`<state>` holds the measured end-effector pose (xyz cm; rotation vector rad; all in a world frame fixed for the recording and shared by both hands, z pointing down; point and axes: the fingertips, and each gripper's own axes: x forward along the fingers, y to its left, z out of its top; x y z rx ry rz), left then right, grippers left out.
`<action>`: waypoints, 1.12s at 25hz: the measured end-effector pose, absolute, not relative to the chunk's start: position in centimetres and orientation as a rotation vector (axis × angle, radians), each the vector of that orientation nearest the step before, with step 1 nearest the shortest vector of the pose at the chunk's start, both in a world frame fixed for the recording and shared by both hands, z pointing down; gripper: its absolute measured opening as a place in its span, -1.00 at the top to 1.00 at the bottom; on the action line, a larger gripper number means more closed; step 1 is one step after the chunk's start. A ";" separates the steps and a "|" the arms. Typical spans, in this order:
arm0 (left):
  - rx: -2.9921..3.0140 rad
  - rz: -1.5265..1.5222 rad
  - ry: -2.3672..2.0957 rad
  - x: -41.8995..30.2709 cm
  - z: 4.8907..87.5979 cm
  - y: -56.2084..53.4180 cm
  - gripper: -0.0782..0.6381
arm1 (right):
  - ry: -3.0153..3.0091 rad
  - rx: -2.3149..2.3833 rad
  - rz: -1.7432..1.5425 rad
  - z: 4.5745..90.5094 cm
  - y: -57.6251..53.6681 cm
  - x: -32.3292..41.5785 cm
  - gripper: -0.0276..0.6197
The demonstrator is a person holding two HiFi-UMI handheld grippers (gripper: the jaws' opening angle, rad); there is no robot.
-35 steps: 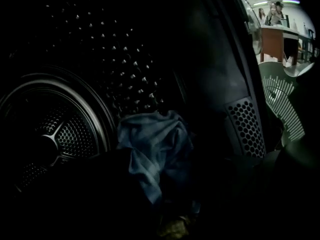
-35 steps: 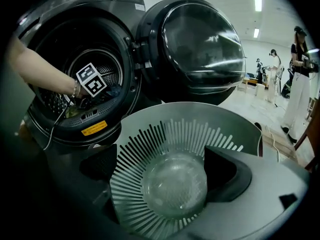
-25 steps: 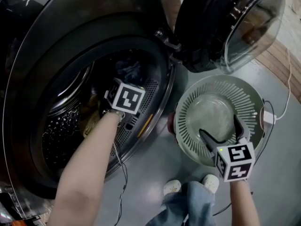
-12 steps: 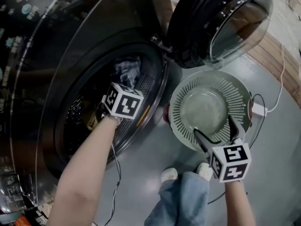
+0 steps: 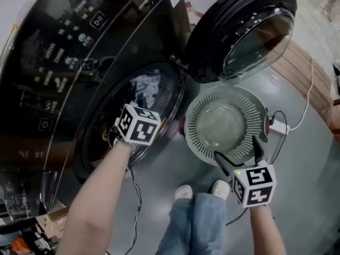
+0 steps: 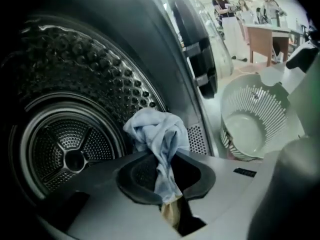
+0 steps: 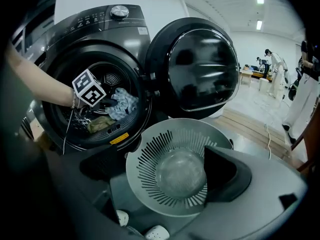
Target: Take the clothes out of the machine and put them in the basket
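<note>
One dark grey front-loading washing machine (image 5: 64,62), its round door (image 5: 249,31) open. One pale green slotted plastic basket (image 5: 199,142) beside it. One light blue crumpled cloth (image 6: 157,134) at the drum mouth, pinched in the left gripper (image 6: 165,184), which is angled downward. The right gripper (image 5: 237,149) is spread wide and empty over the basket.

a white cable (image 5: 309,92) runs over the grey floor (image 5: 313,185) to a white plug block (image 5: 278,127) on the right. wooden boards (image 5: 300,76) lie at the far right. a cardboard box (image 5: 51,223) sits near left. far off, people (image 6: 220,1) stand by a wooden table (image 6: 267,36).
</note>
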<state>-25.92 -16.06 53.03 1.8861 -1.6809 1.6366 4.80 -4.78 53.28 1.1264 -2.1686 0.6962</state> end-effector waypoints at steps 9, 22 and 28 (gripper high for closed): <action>1.922 1.631 -1.678 -23.0 48.9 -12.8 0.65 | -2.174 1.100 0.711 49.1 -3.4 6.1 -0.76; 1.943 1.483 -1.658 -20.1 45.2 -10.1 0.65 | -2.175 1.116 0.710 44.5 -4.0 6.8 -0.76; 1.980 1.364 -1.680 -17.6 43.4 -9.6 0.65 | -2.166 1.145 0.729 43.7 -4.0 7.7 -0.76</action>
